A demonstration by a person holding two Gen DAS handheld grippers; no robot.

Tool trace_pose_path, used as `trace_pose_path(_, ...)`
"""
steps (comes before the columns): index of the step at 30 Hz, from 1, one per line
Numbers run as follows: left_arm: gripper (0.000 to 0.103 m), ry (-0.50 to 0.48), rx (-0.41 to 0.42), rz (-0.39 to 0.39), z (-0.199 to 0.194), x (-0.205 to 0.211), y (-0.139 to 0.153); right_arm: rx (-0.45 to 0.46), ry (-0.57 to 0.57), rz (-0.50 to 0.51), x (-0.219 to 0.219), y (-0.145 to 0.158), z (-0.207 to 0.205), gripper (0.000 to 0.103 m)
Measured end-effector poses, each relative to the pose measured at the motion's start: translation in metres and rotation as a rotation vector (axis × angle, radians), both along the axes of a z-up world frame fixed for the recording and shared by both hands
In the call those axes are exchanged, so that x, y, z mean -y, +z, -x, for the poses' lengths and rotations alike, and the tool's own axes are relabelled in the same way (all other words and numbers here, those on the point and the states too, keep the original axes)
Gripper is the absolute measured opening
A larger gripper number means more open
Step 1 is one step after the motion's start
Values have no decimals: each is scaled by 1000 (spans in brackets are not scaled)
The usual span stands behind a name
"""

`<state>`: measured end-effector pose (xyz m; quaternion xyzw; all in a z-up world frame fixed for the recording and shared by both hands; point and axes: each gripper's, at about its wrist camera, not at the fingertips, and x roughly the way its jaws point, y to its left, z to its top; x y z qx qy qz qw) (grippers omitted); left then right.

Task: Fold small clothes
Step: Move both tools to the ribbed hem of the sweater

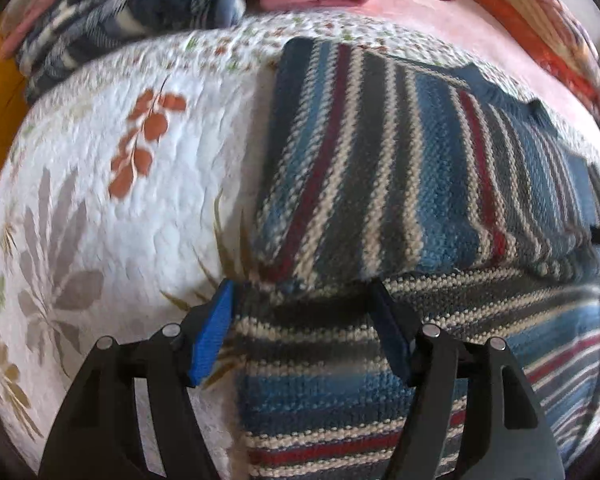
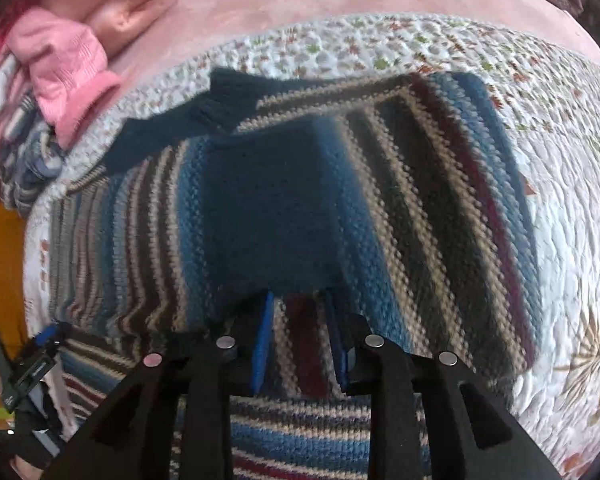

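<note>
Left tongs (image 1: 300, 296) gape wide over the striped sweater's (image 1: 400, 152) fold, right tongs (image 2: 300, 312) half-open, neither gripping; pinch both layers evenly

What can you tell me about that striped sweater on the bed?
The sweater is a chunky knit in blue, cream, dark grey and red stripes, with dark blue ribbed trim at the far edge. It lies on a white leaf-print quilt, partly folded: one panel is laid over the rest, so stripes run in two directions. The left gripper, open, sits at the fold's near edge; the right gripper has fabric between its fingers, though whether it grips is unclear.
</note>
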<state>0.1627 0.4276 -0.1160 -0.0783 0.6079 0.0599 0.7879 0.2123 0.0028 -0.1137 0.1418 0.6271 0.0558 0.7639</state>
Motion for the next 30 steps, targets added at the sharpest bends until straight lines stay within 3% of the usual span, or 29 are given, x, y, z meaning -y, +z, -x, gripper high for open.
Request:
trace_pose_path(2,67,32,35,24,6,-2,20,35,-7,-50,6,16,12,30)
trace_pose_path(6,70,-31,60,-37,23,17,65,99,29,-96,21,57,58,42)
trace_pose_path(8,80,-63,70,-16,43,30,85,107,56,-79,30,73,90,49)
trace_pose_path(11,81,-72,38,46,82,40,96,107,53,-93,44,85,135,53)
trace_pose_path(14,82,-60,-31,84,131,45,93,98,41,-112,51,81,172,62)
trace_pose_path(18,82,-58,-115,49,193,50,77,44,36,-68,58,64,227,62)
trace_pose_path(21,82,-26,-154,89,234,46,68,7,39,-49,59,49,262,62)
trace_pose_path(27,81,24,-208,72,269,39,46,-111,-15,-58,62,22,308,62)
trace_pose_path(30,81,46,-231,113,280,34,39,-155,-16,-53,55,13,320,62)
